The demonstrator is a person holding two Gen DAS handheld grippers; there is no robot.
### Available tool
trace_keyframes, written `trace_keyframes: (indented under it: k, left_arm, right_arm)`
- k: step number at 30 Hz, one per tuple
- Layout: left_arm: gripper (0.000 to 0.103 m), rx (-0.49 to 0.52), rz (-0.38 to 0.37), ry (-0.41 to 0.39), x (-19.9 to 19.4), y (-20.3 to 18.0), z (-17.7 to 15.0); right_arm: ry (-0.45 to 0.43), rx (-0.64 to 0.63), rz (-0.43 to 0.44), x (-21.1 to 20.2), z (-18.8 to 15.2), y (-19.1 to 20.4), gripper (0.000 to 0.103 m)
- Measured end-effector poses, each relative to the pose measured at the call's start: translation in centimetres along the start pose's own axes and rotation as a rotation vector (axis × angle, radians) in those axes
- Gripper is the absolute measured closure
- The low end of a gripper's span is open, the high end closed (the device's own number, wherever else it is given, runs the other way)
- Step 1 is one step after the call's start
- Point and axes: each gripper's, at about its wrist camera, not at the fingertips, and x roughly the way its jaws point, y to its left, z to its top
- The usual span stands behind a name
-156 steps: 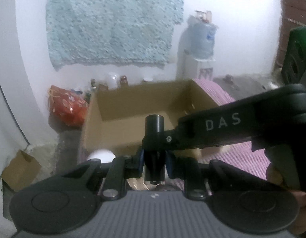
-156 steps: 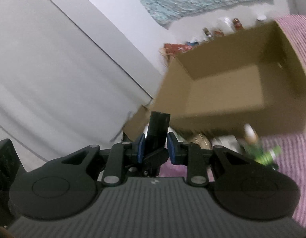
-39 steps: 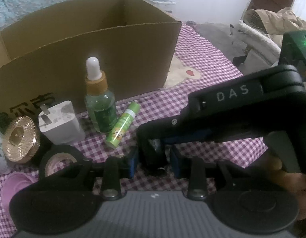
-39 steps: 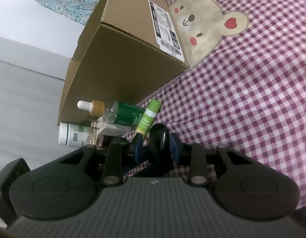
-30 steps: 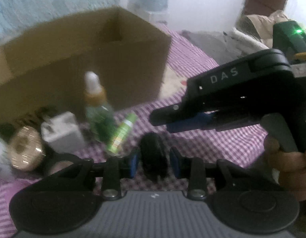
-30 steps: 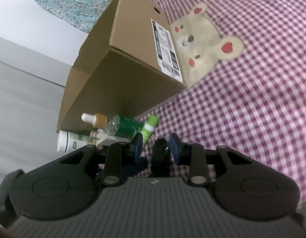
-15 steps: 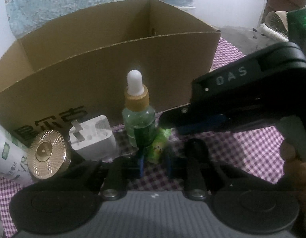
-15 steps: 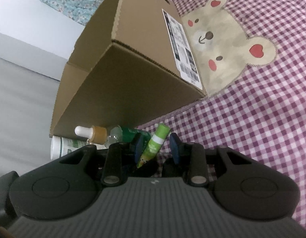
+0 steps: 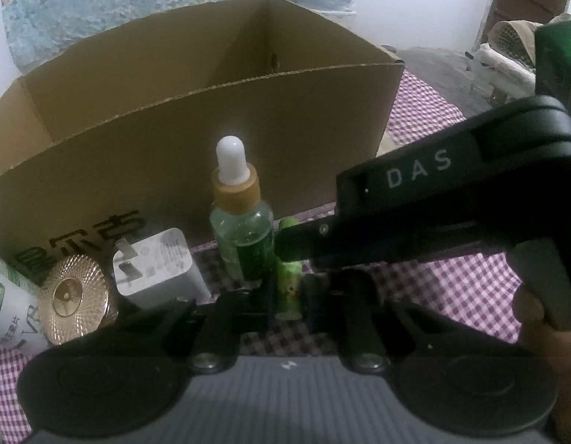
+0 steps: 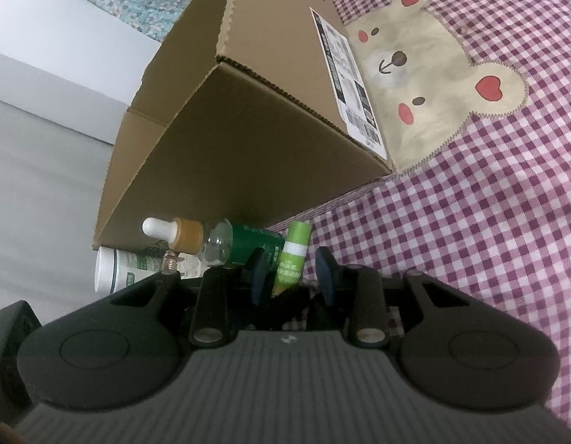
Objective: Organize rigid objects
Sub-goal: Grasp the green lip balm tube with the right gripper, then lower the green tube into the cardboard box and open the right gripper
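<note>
Left wrist view: the left gripper (image 9: 288, 298) is seen clamped narrow on the small green tube (image 9: 288, 288), pads pressed on both its sides; its jaws have just been closing. The tube is found low centre, lying on the purple checked cloth (image 9: 470, 288), just at 4 o'clock of the green dropper bottle (image 9: 245, 236), which stands upright w/ a white bulb. A white plug adapter (image 9: 156, 266) is placed at 9 o'clock of the bottle, a gold ribbed lid (image 9: 74, 298) and a white tube (image 9: 8, 307) further toward 9. The cardboard box (image 9: 196, 137) is set behind at 12, open-topped. The right gripper (image 10: 291, 275) is seen in the right wrist view w/ blue pads set narrow on either side of the tube's other end; whether they touch it can't be told. A bear patch (image 10: 429, 74) is sewn on at 1 o'clock.
</note>
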Motion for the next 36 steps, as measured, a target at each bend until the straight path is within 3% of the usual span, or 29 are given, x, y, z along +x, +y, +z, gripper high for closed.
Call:
trace_keyframes:
  k: [6,12,20,26,31,36]
  left_arm:
    - [0.087,-0.018,-0.024,-0.021,-0.8,-0.1,-0.5]
    - [0.087,-0.02,-0.027,-0.058,-2.7,-0.4,-1.0]
    - [0.087,-0.024,-0.013,-0.158,-7.8,-0.6,-2.1]
    - [0.087,-0.028,0.024,-0.266,-12.7,0.4,-2.2]
    - [0.087,-0.044,0.077,-0.337,-16.1,2.8,0.3]
    - [0.087,-0.078,0.103,-0.333,-16.3,6.8,4.0]
  right_arm:
    - [0.017,0.018,0.018,-0.3,-0.9,-0.1,0.075]
    - [0.02,0.046,0.057,-1.3,-2.2,0.1,0.084]
    - [-0.03,-0.016,0.106,-4.9,-3.9,3.2,0.085]
    - [-0.077,-0.112,0.147,-7.4,-4.3,7.9,0.085]
    - [-0.099,-0.23,0.195,-8.3,-2.5,13.4,0.085]
    - [-0.078,-0.324,0.212,-6.1,1.1,18.7,0.085]
